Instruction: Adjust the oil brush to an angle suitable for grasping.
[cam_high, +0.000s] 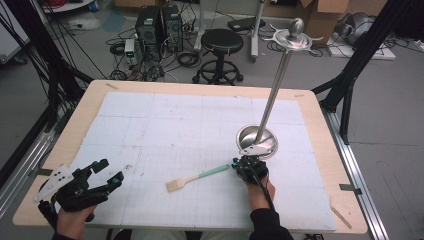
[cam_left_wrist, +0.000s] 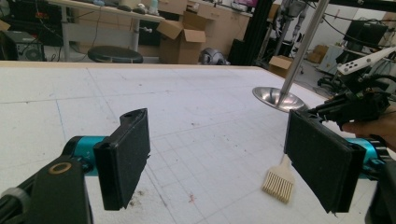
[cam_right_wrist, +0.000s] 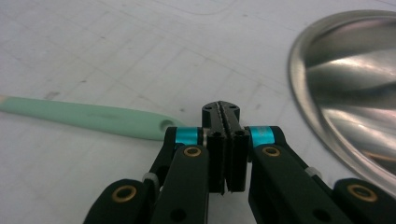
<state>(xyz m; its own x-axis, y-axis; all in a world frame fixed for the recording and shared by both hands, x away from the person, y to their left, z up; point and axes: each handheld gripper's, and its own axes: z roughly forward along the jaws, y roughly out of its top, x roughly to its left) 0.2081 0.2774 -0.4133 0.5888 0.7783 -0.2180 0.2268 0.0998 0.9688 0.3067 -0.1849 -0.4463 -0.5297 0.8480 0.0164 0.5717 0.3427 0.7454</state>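
The surface (cam_high: 150, 115) carried the metal stand (cam_high: 257, 141) and the brush (cam_high: 197, 177) – not lifted yet. Your right gripper (cam_right_wrist: 223, 112), fingers pressed together, sat beside its green handle; your left gripper (cam_left_wrist: 219, 158) waited with fingers spread – grasping remained.

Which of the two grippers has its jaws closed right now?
The right gripper, beside the green brush handle and steel stand base; its jaws are pressed together with nothing between. The left gripper has its jaws spread wide apart.
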